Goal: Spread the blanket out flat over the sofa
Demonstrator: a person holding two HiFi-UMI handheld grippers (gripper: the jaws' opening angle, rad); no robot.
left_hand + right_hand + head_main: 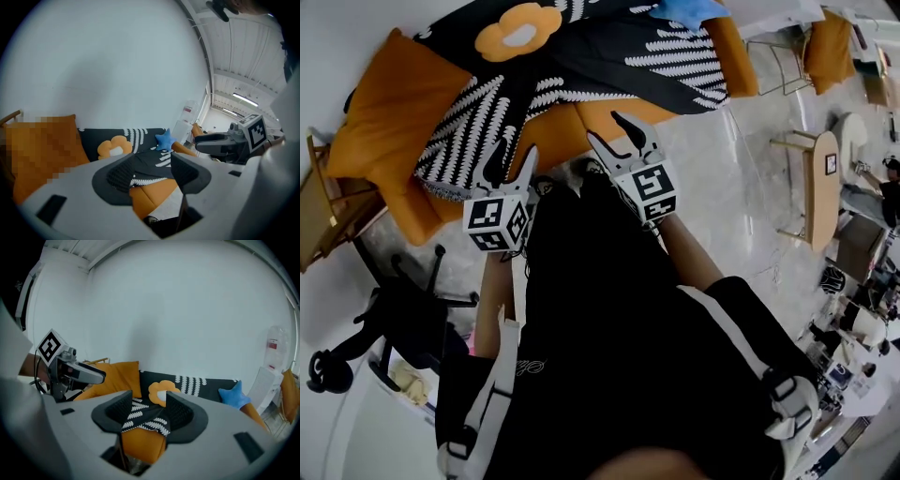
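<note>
The black-and-white blanket (609,56) lies rumpled across the orange sofa (380,122), with one edge drooping over the seat front. Your left tool (515,161) and right tool (609,131) both hover near that edge, jaws wide, gripping nothing.

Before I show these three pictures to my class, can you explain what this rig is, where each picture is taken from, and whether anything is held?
No robot here: a person holds a two-jaw gripper in each hand. The head view looks down from a camera on the person's head, showing the left gripper and right gripper; the marker cubes belong to them. The other two pictures come from cameras riding on each gripper, looking along its jaws. Ahead is an orange sofa with a crumpled black-and-white blanket, a flower cushion and a blue star cushion. Both grippers' jaws stand apart, holding nothing.
</note>
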